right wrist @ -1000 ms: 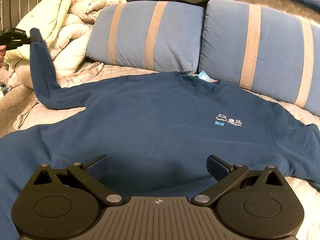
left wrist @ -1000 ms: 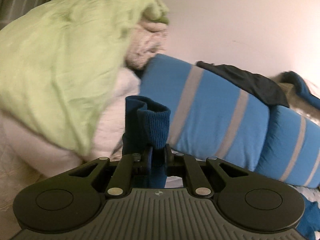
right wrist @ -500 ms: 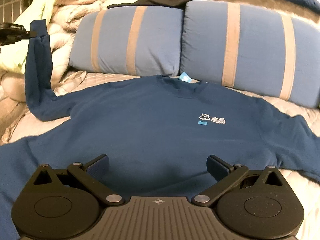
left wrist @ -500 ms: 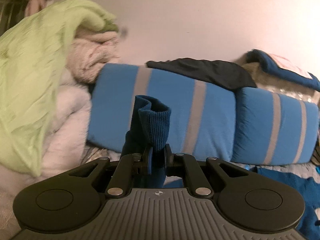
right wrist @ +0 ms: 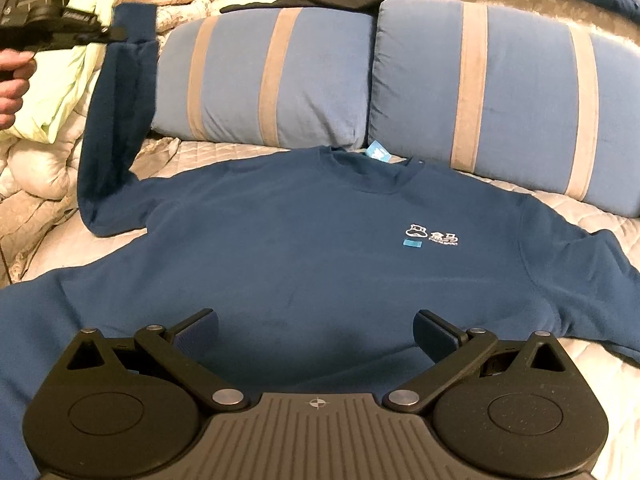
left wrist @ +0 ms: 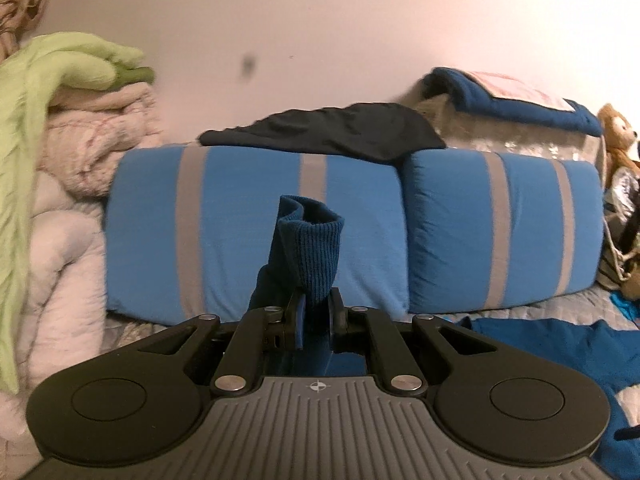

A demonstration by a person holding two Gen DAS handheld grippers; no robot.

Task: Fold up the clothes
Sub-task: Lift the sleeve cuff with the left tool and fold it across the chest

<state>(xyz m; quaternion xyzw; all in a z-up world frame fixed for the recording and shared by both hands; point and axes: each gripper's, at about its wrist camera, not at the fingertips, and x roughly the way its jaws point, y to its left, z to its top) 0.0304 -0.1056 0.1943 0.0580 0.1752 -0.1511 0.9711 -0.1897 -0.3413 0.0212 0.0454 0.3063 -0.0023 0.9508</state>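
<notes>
From the left wrist, the left gripper pinches the ribbed cuff of the blue sweatshirt's sleeve and holds it up in front of two striped pillows. A pile of blankets sits close on the left.

From the right wrist, the blue sweatshirt lies flat in the middle of the bed, collar near the pillows. The right gripper is spread wide just above the bottom hem, holding nothing. The raised sleeve hangs by the bed's left edge.
</notes>
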